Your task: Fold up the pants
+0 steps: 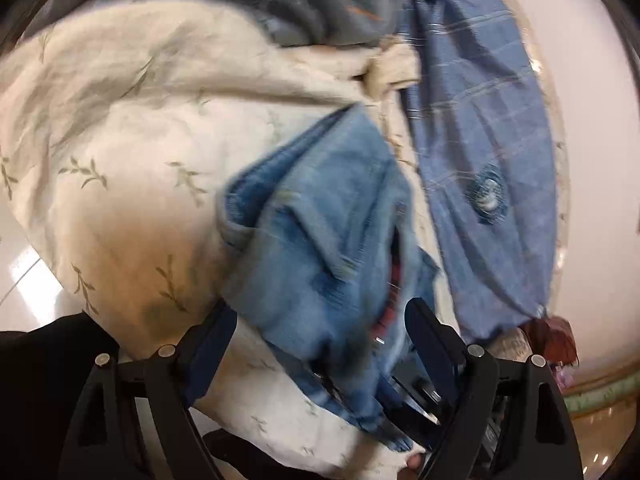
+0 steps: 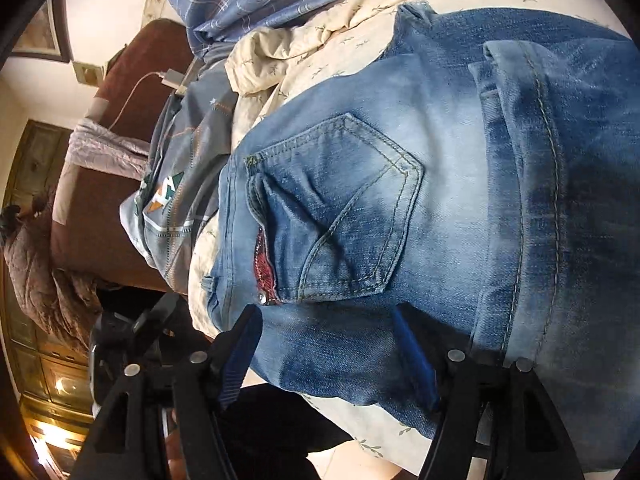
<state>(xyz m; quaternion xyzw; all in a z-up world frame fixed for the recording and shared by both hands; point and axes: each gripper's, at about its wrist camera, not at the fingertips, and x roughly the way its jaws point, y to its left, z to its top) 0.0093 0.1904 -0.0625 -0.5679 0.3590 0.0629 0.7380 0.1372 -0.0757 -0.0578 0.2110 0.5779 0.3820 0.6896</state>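
Observation:
Faded blue jeans (image 2: 400,208) lie on a cream leaf-print bedspread (image 2: 320,52), back pocket up, with a red trim at the pocket mouth. My right gripper (image 2: 328,344) is open, its jaws wide apart astride the jeans' waist edge. In the left wrist view a bunched part of the jeans (image 1: 320,240) hangs between the wide-apart jaws of my left gripper (image 1: 320,344). That view is motion-blurred, and the jaws do not press the cloth.
A blue checked cloth (image 1: 480,140) and a grey printed pillow (image 2: 180,184) lie on the bed by the jeans. A brown headboard (image 2: 132,120) with a charger cable stands beyond. Tiled floor (image 1: 24,280) shows beside the bed.

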